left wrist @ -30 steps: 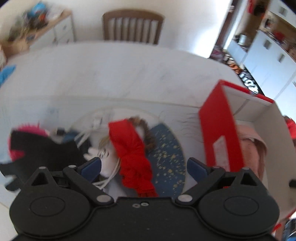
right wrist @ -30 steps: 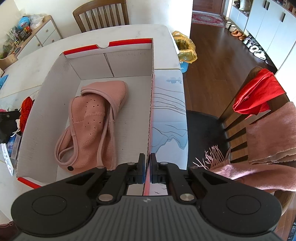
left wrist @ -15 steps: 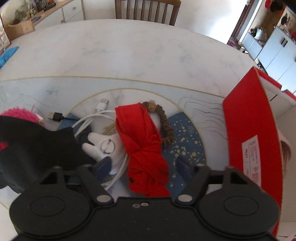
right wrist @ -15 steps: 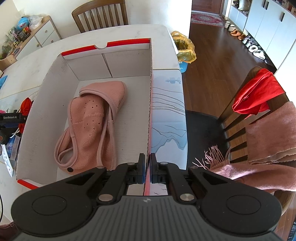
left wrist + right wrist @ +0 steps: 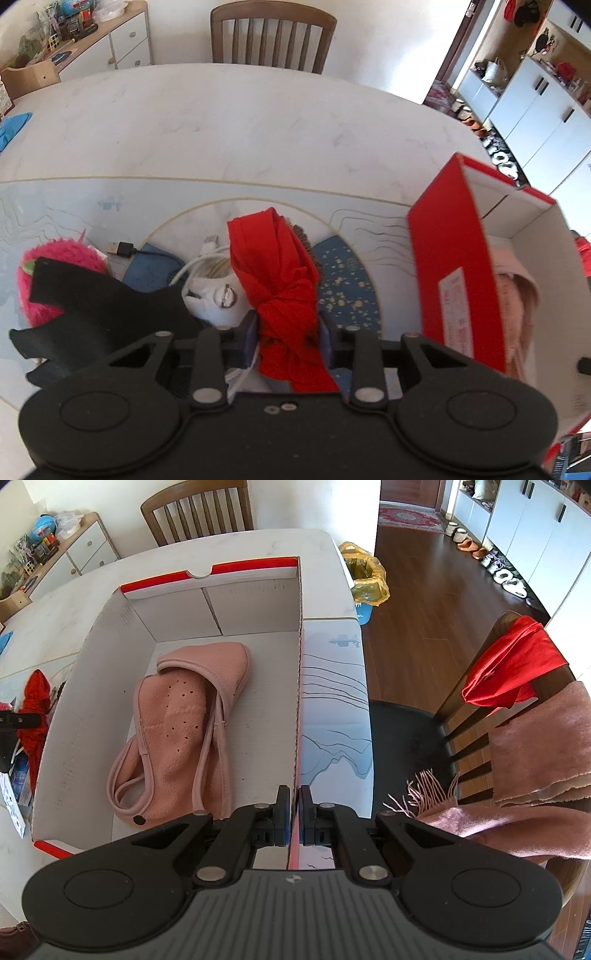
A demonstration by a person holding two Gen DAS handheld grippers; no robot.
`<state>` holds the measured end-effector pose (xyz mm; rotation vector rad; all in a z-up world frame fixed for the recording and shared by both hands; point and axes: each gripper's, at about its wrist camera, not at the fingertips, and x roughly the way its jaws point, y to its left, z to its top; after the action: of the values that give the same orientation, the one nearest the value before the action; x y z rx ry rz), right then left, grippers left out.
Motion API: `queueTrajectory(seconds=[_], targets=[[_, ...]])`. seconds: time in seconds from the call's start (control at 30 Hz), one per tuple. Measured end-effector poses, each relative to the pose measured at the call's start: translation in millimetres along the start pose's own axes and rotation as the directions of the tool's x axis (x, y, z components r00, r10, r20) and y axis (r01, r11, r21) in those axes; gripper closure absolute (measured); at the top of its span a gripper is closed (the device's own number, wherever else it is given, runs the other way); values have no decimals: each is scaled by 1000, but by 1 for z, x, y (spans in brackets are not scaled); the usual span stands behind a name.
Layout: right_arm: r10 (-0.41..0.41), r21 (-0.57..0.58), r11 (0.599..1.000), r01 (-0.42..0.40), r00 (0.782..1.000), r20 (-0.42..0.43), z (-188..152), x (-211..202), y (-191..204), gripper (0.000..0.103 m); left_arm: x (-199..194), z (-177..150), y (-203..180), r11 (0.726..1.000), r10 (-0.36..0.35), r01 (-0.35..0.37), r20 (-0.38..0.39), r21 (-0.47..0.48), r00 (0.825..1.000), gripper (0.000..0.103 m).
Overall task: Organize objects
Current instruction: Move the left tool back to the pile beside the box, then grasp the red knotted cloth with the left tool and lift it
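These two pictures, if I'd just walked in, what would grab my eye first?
Probably the knotted red cloth, pinched between the fingers of the left gripper amid a heap of cables and toys on the table. Next, the red-and-white shoebox to its right, with a pink fleece garment lying inside, while the right gripper clamps the box's right-hand wall. A pink scarf and another red cloth hang over a chair beside the table.

Sunlit dining room
A wooden chair (image 5: 272,35) is set behind the marble table (image 5: 229,122); dark wood floor (image 5: 436,602) is seen
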<state>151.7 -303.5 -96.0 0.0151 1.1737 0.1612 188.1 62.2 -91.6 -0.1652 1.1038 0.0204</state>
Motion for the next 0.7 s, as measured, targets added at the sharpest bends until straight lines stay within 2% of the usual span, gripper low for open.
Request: queueTrajectory(seconds=[0.17,0.37,0.53,0.63,0.7], targets=[[0,0,1000,0,1000,0,0,0,0,100,-9,3,-2,999,-28,27,12,17,1000,72],[0,-1,1000,0,1000,0,0,0,-1,100,0,2,-3,994,-96,97,-46,39,994,71],[-1,-3,1000,1,1000,1,0,0,-1,100,18,-6,-6,993,-100,106,-90,59,991,71],[-1,-4,1000,1,1000,1,0,0,-1,100,25,-12,-10,992,-93,101,-96,80,991,66],[-1,-5,1000,1,1000,1,0,0,-1,100,29,-14,-9,992,-88,96,-100,80,991,67]])
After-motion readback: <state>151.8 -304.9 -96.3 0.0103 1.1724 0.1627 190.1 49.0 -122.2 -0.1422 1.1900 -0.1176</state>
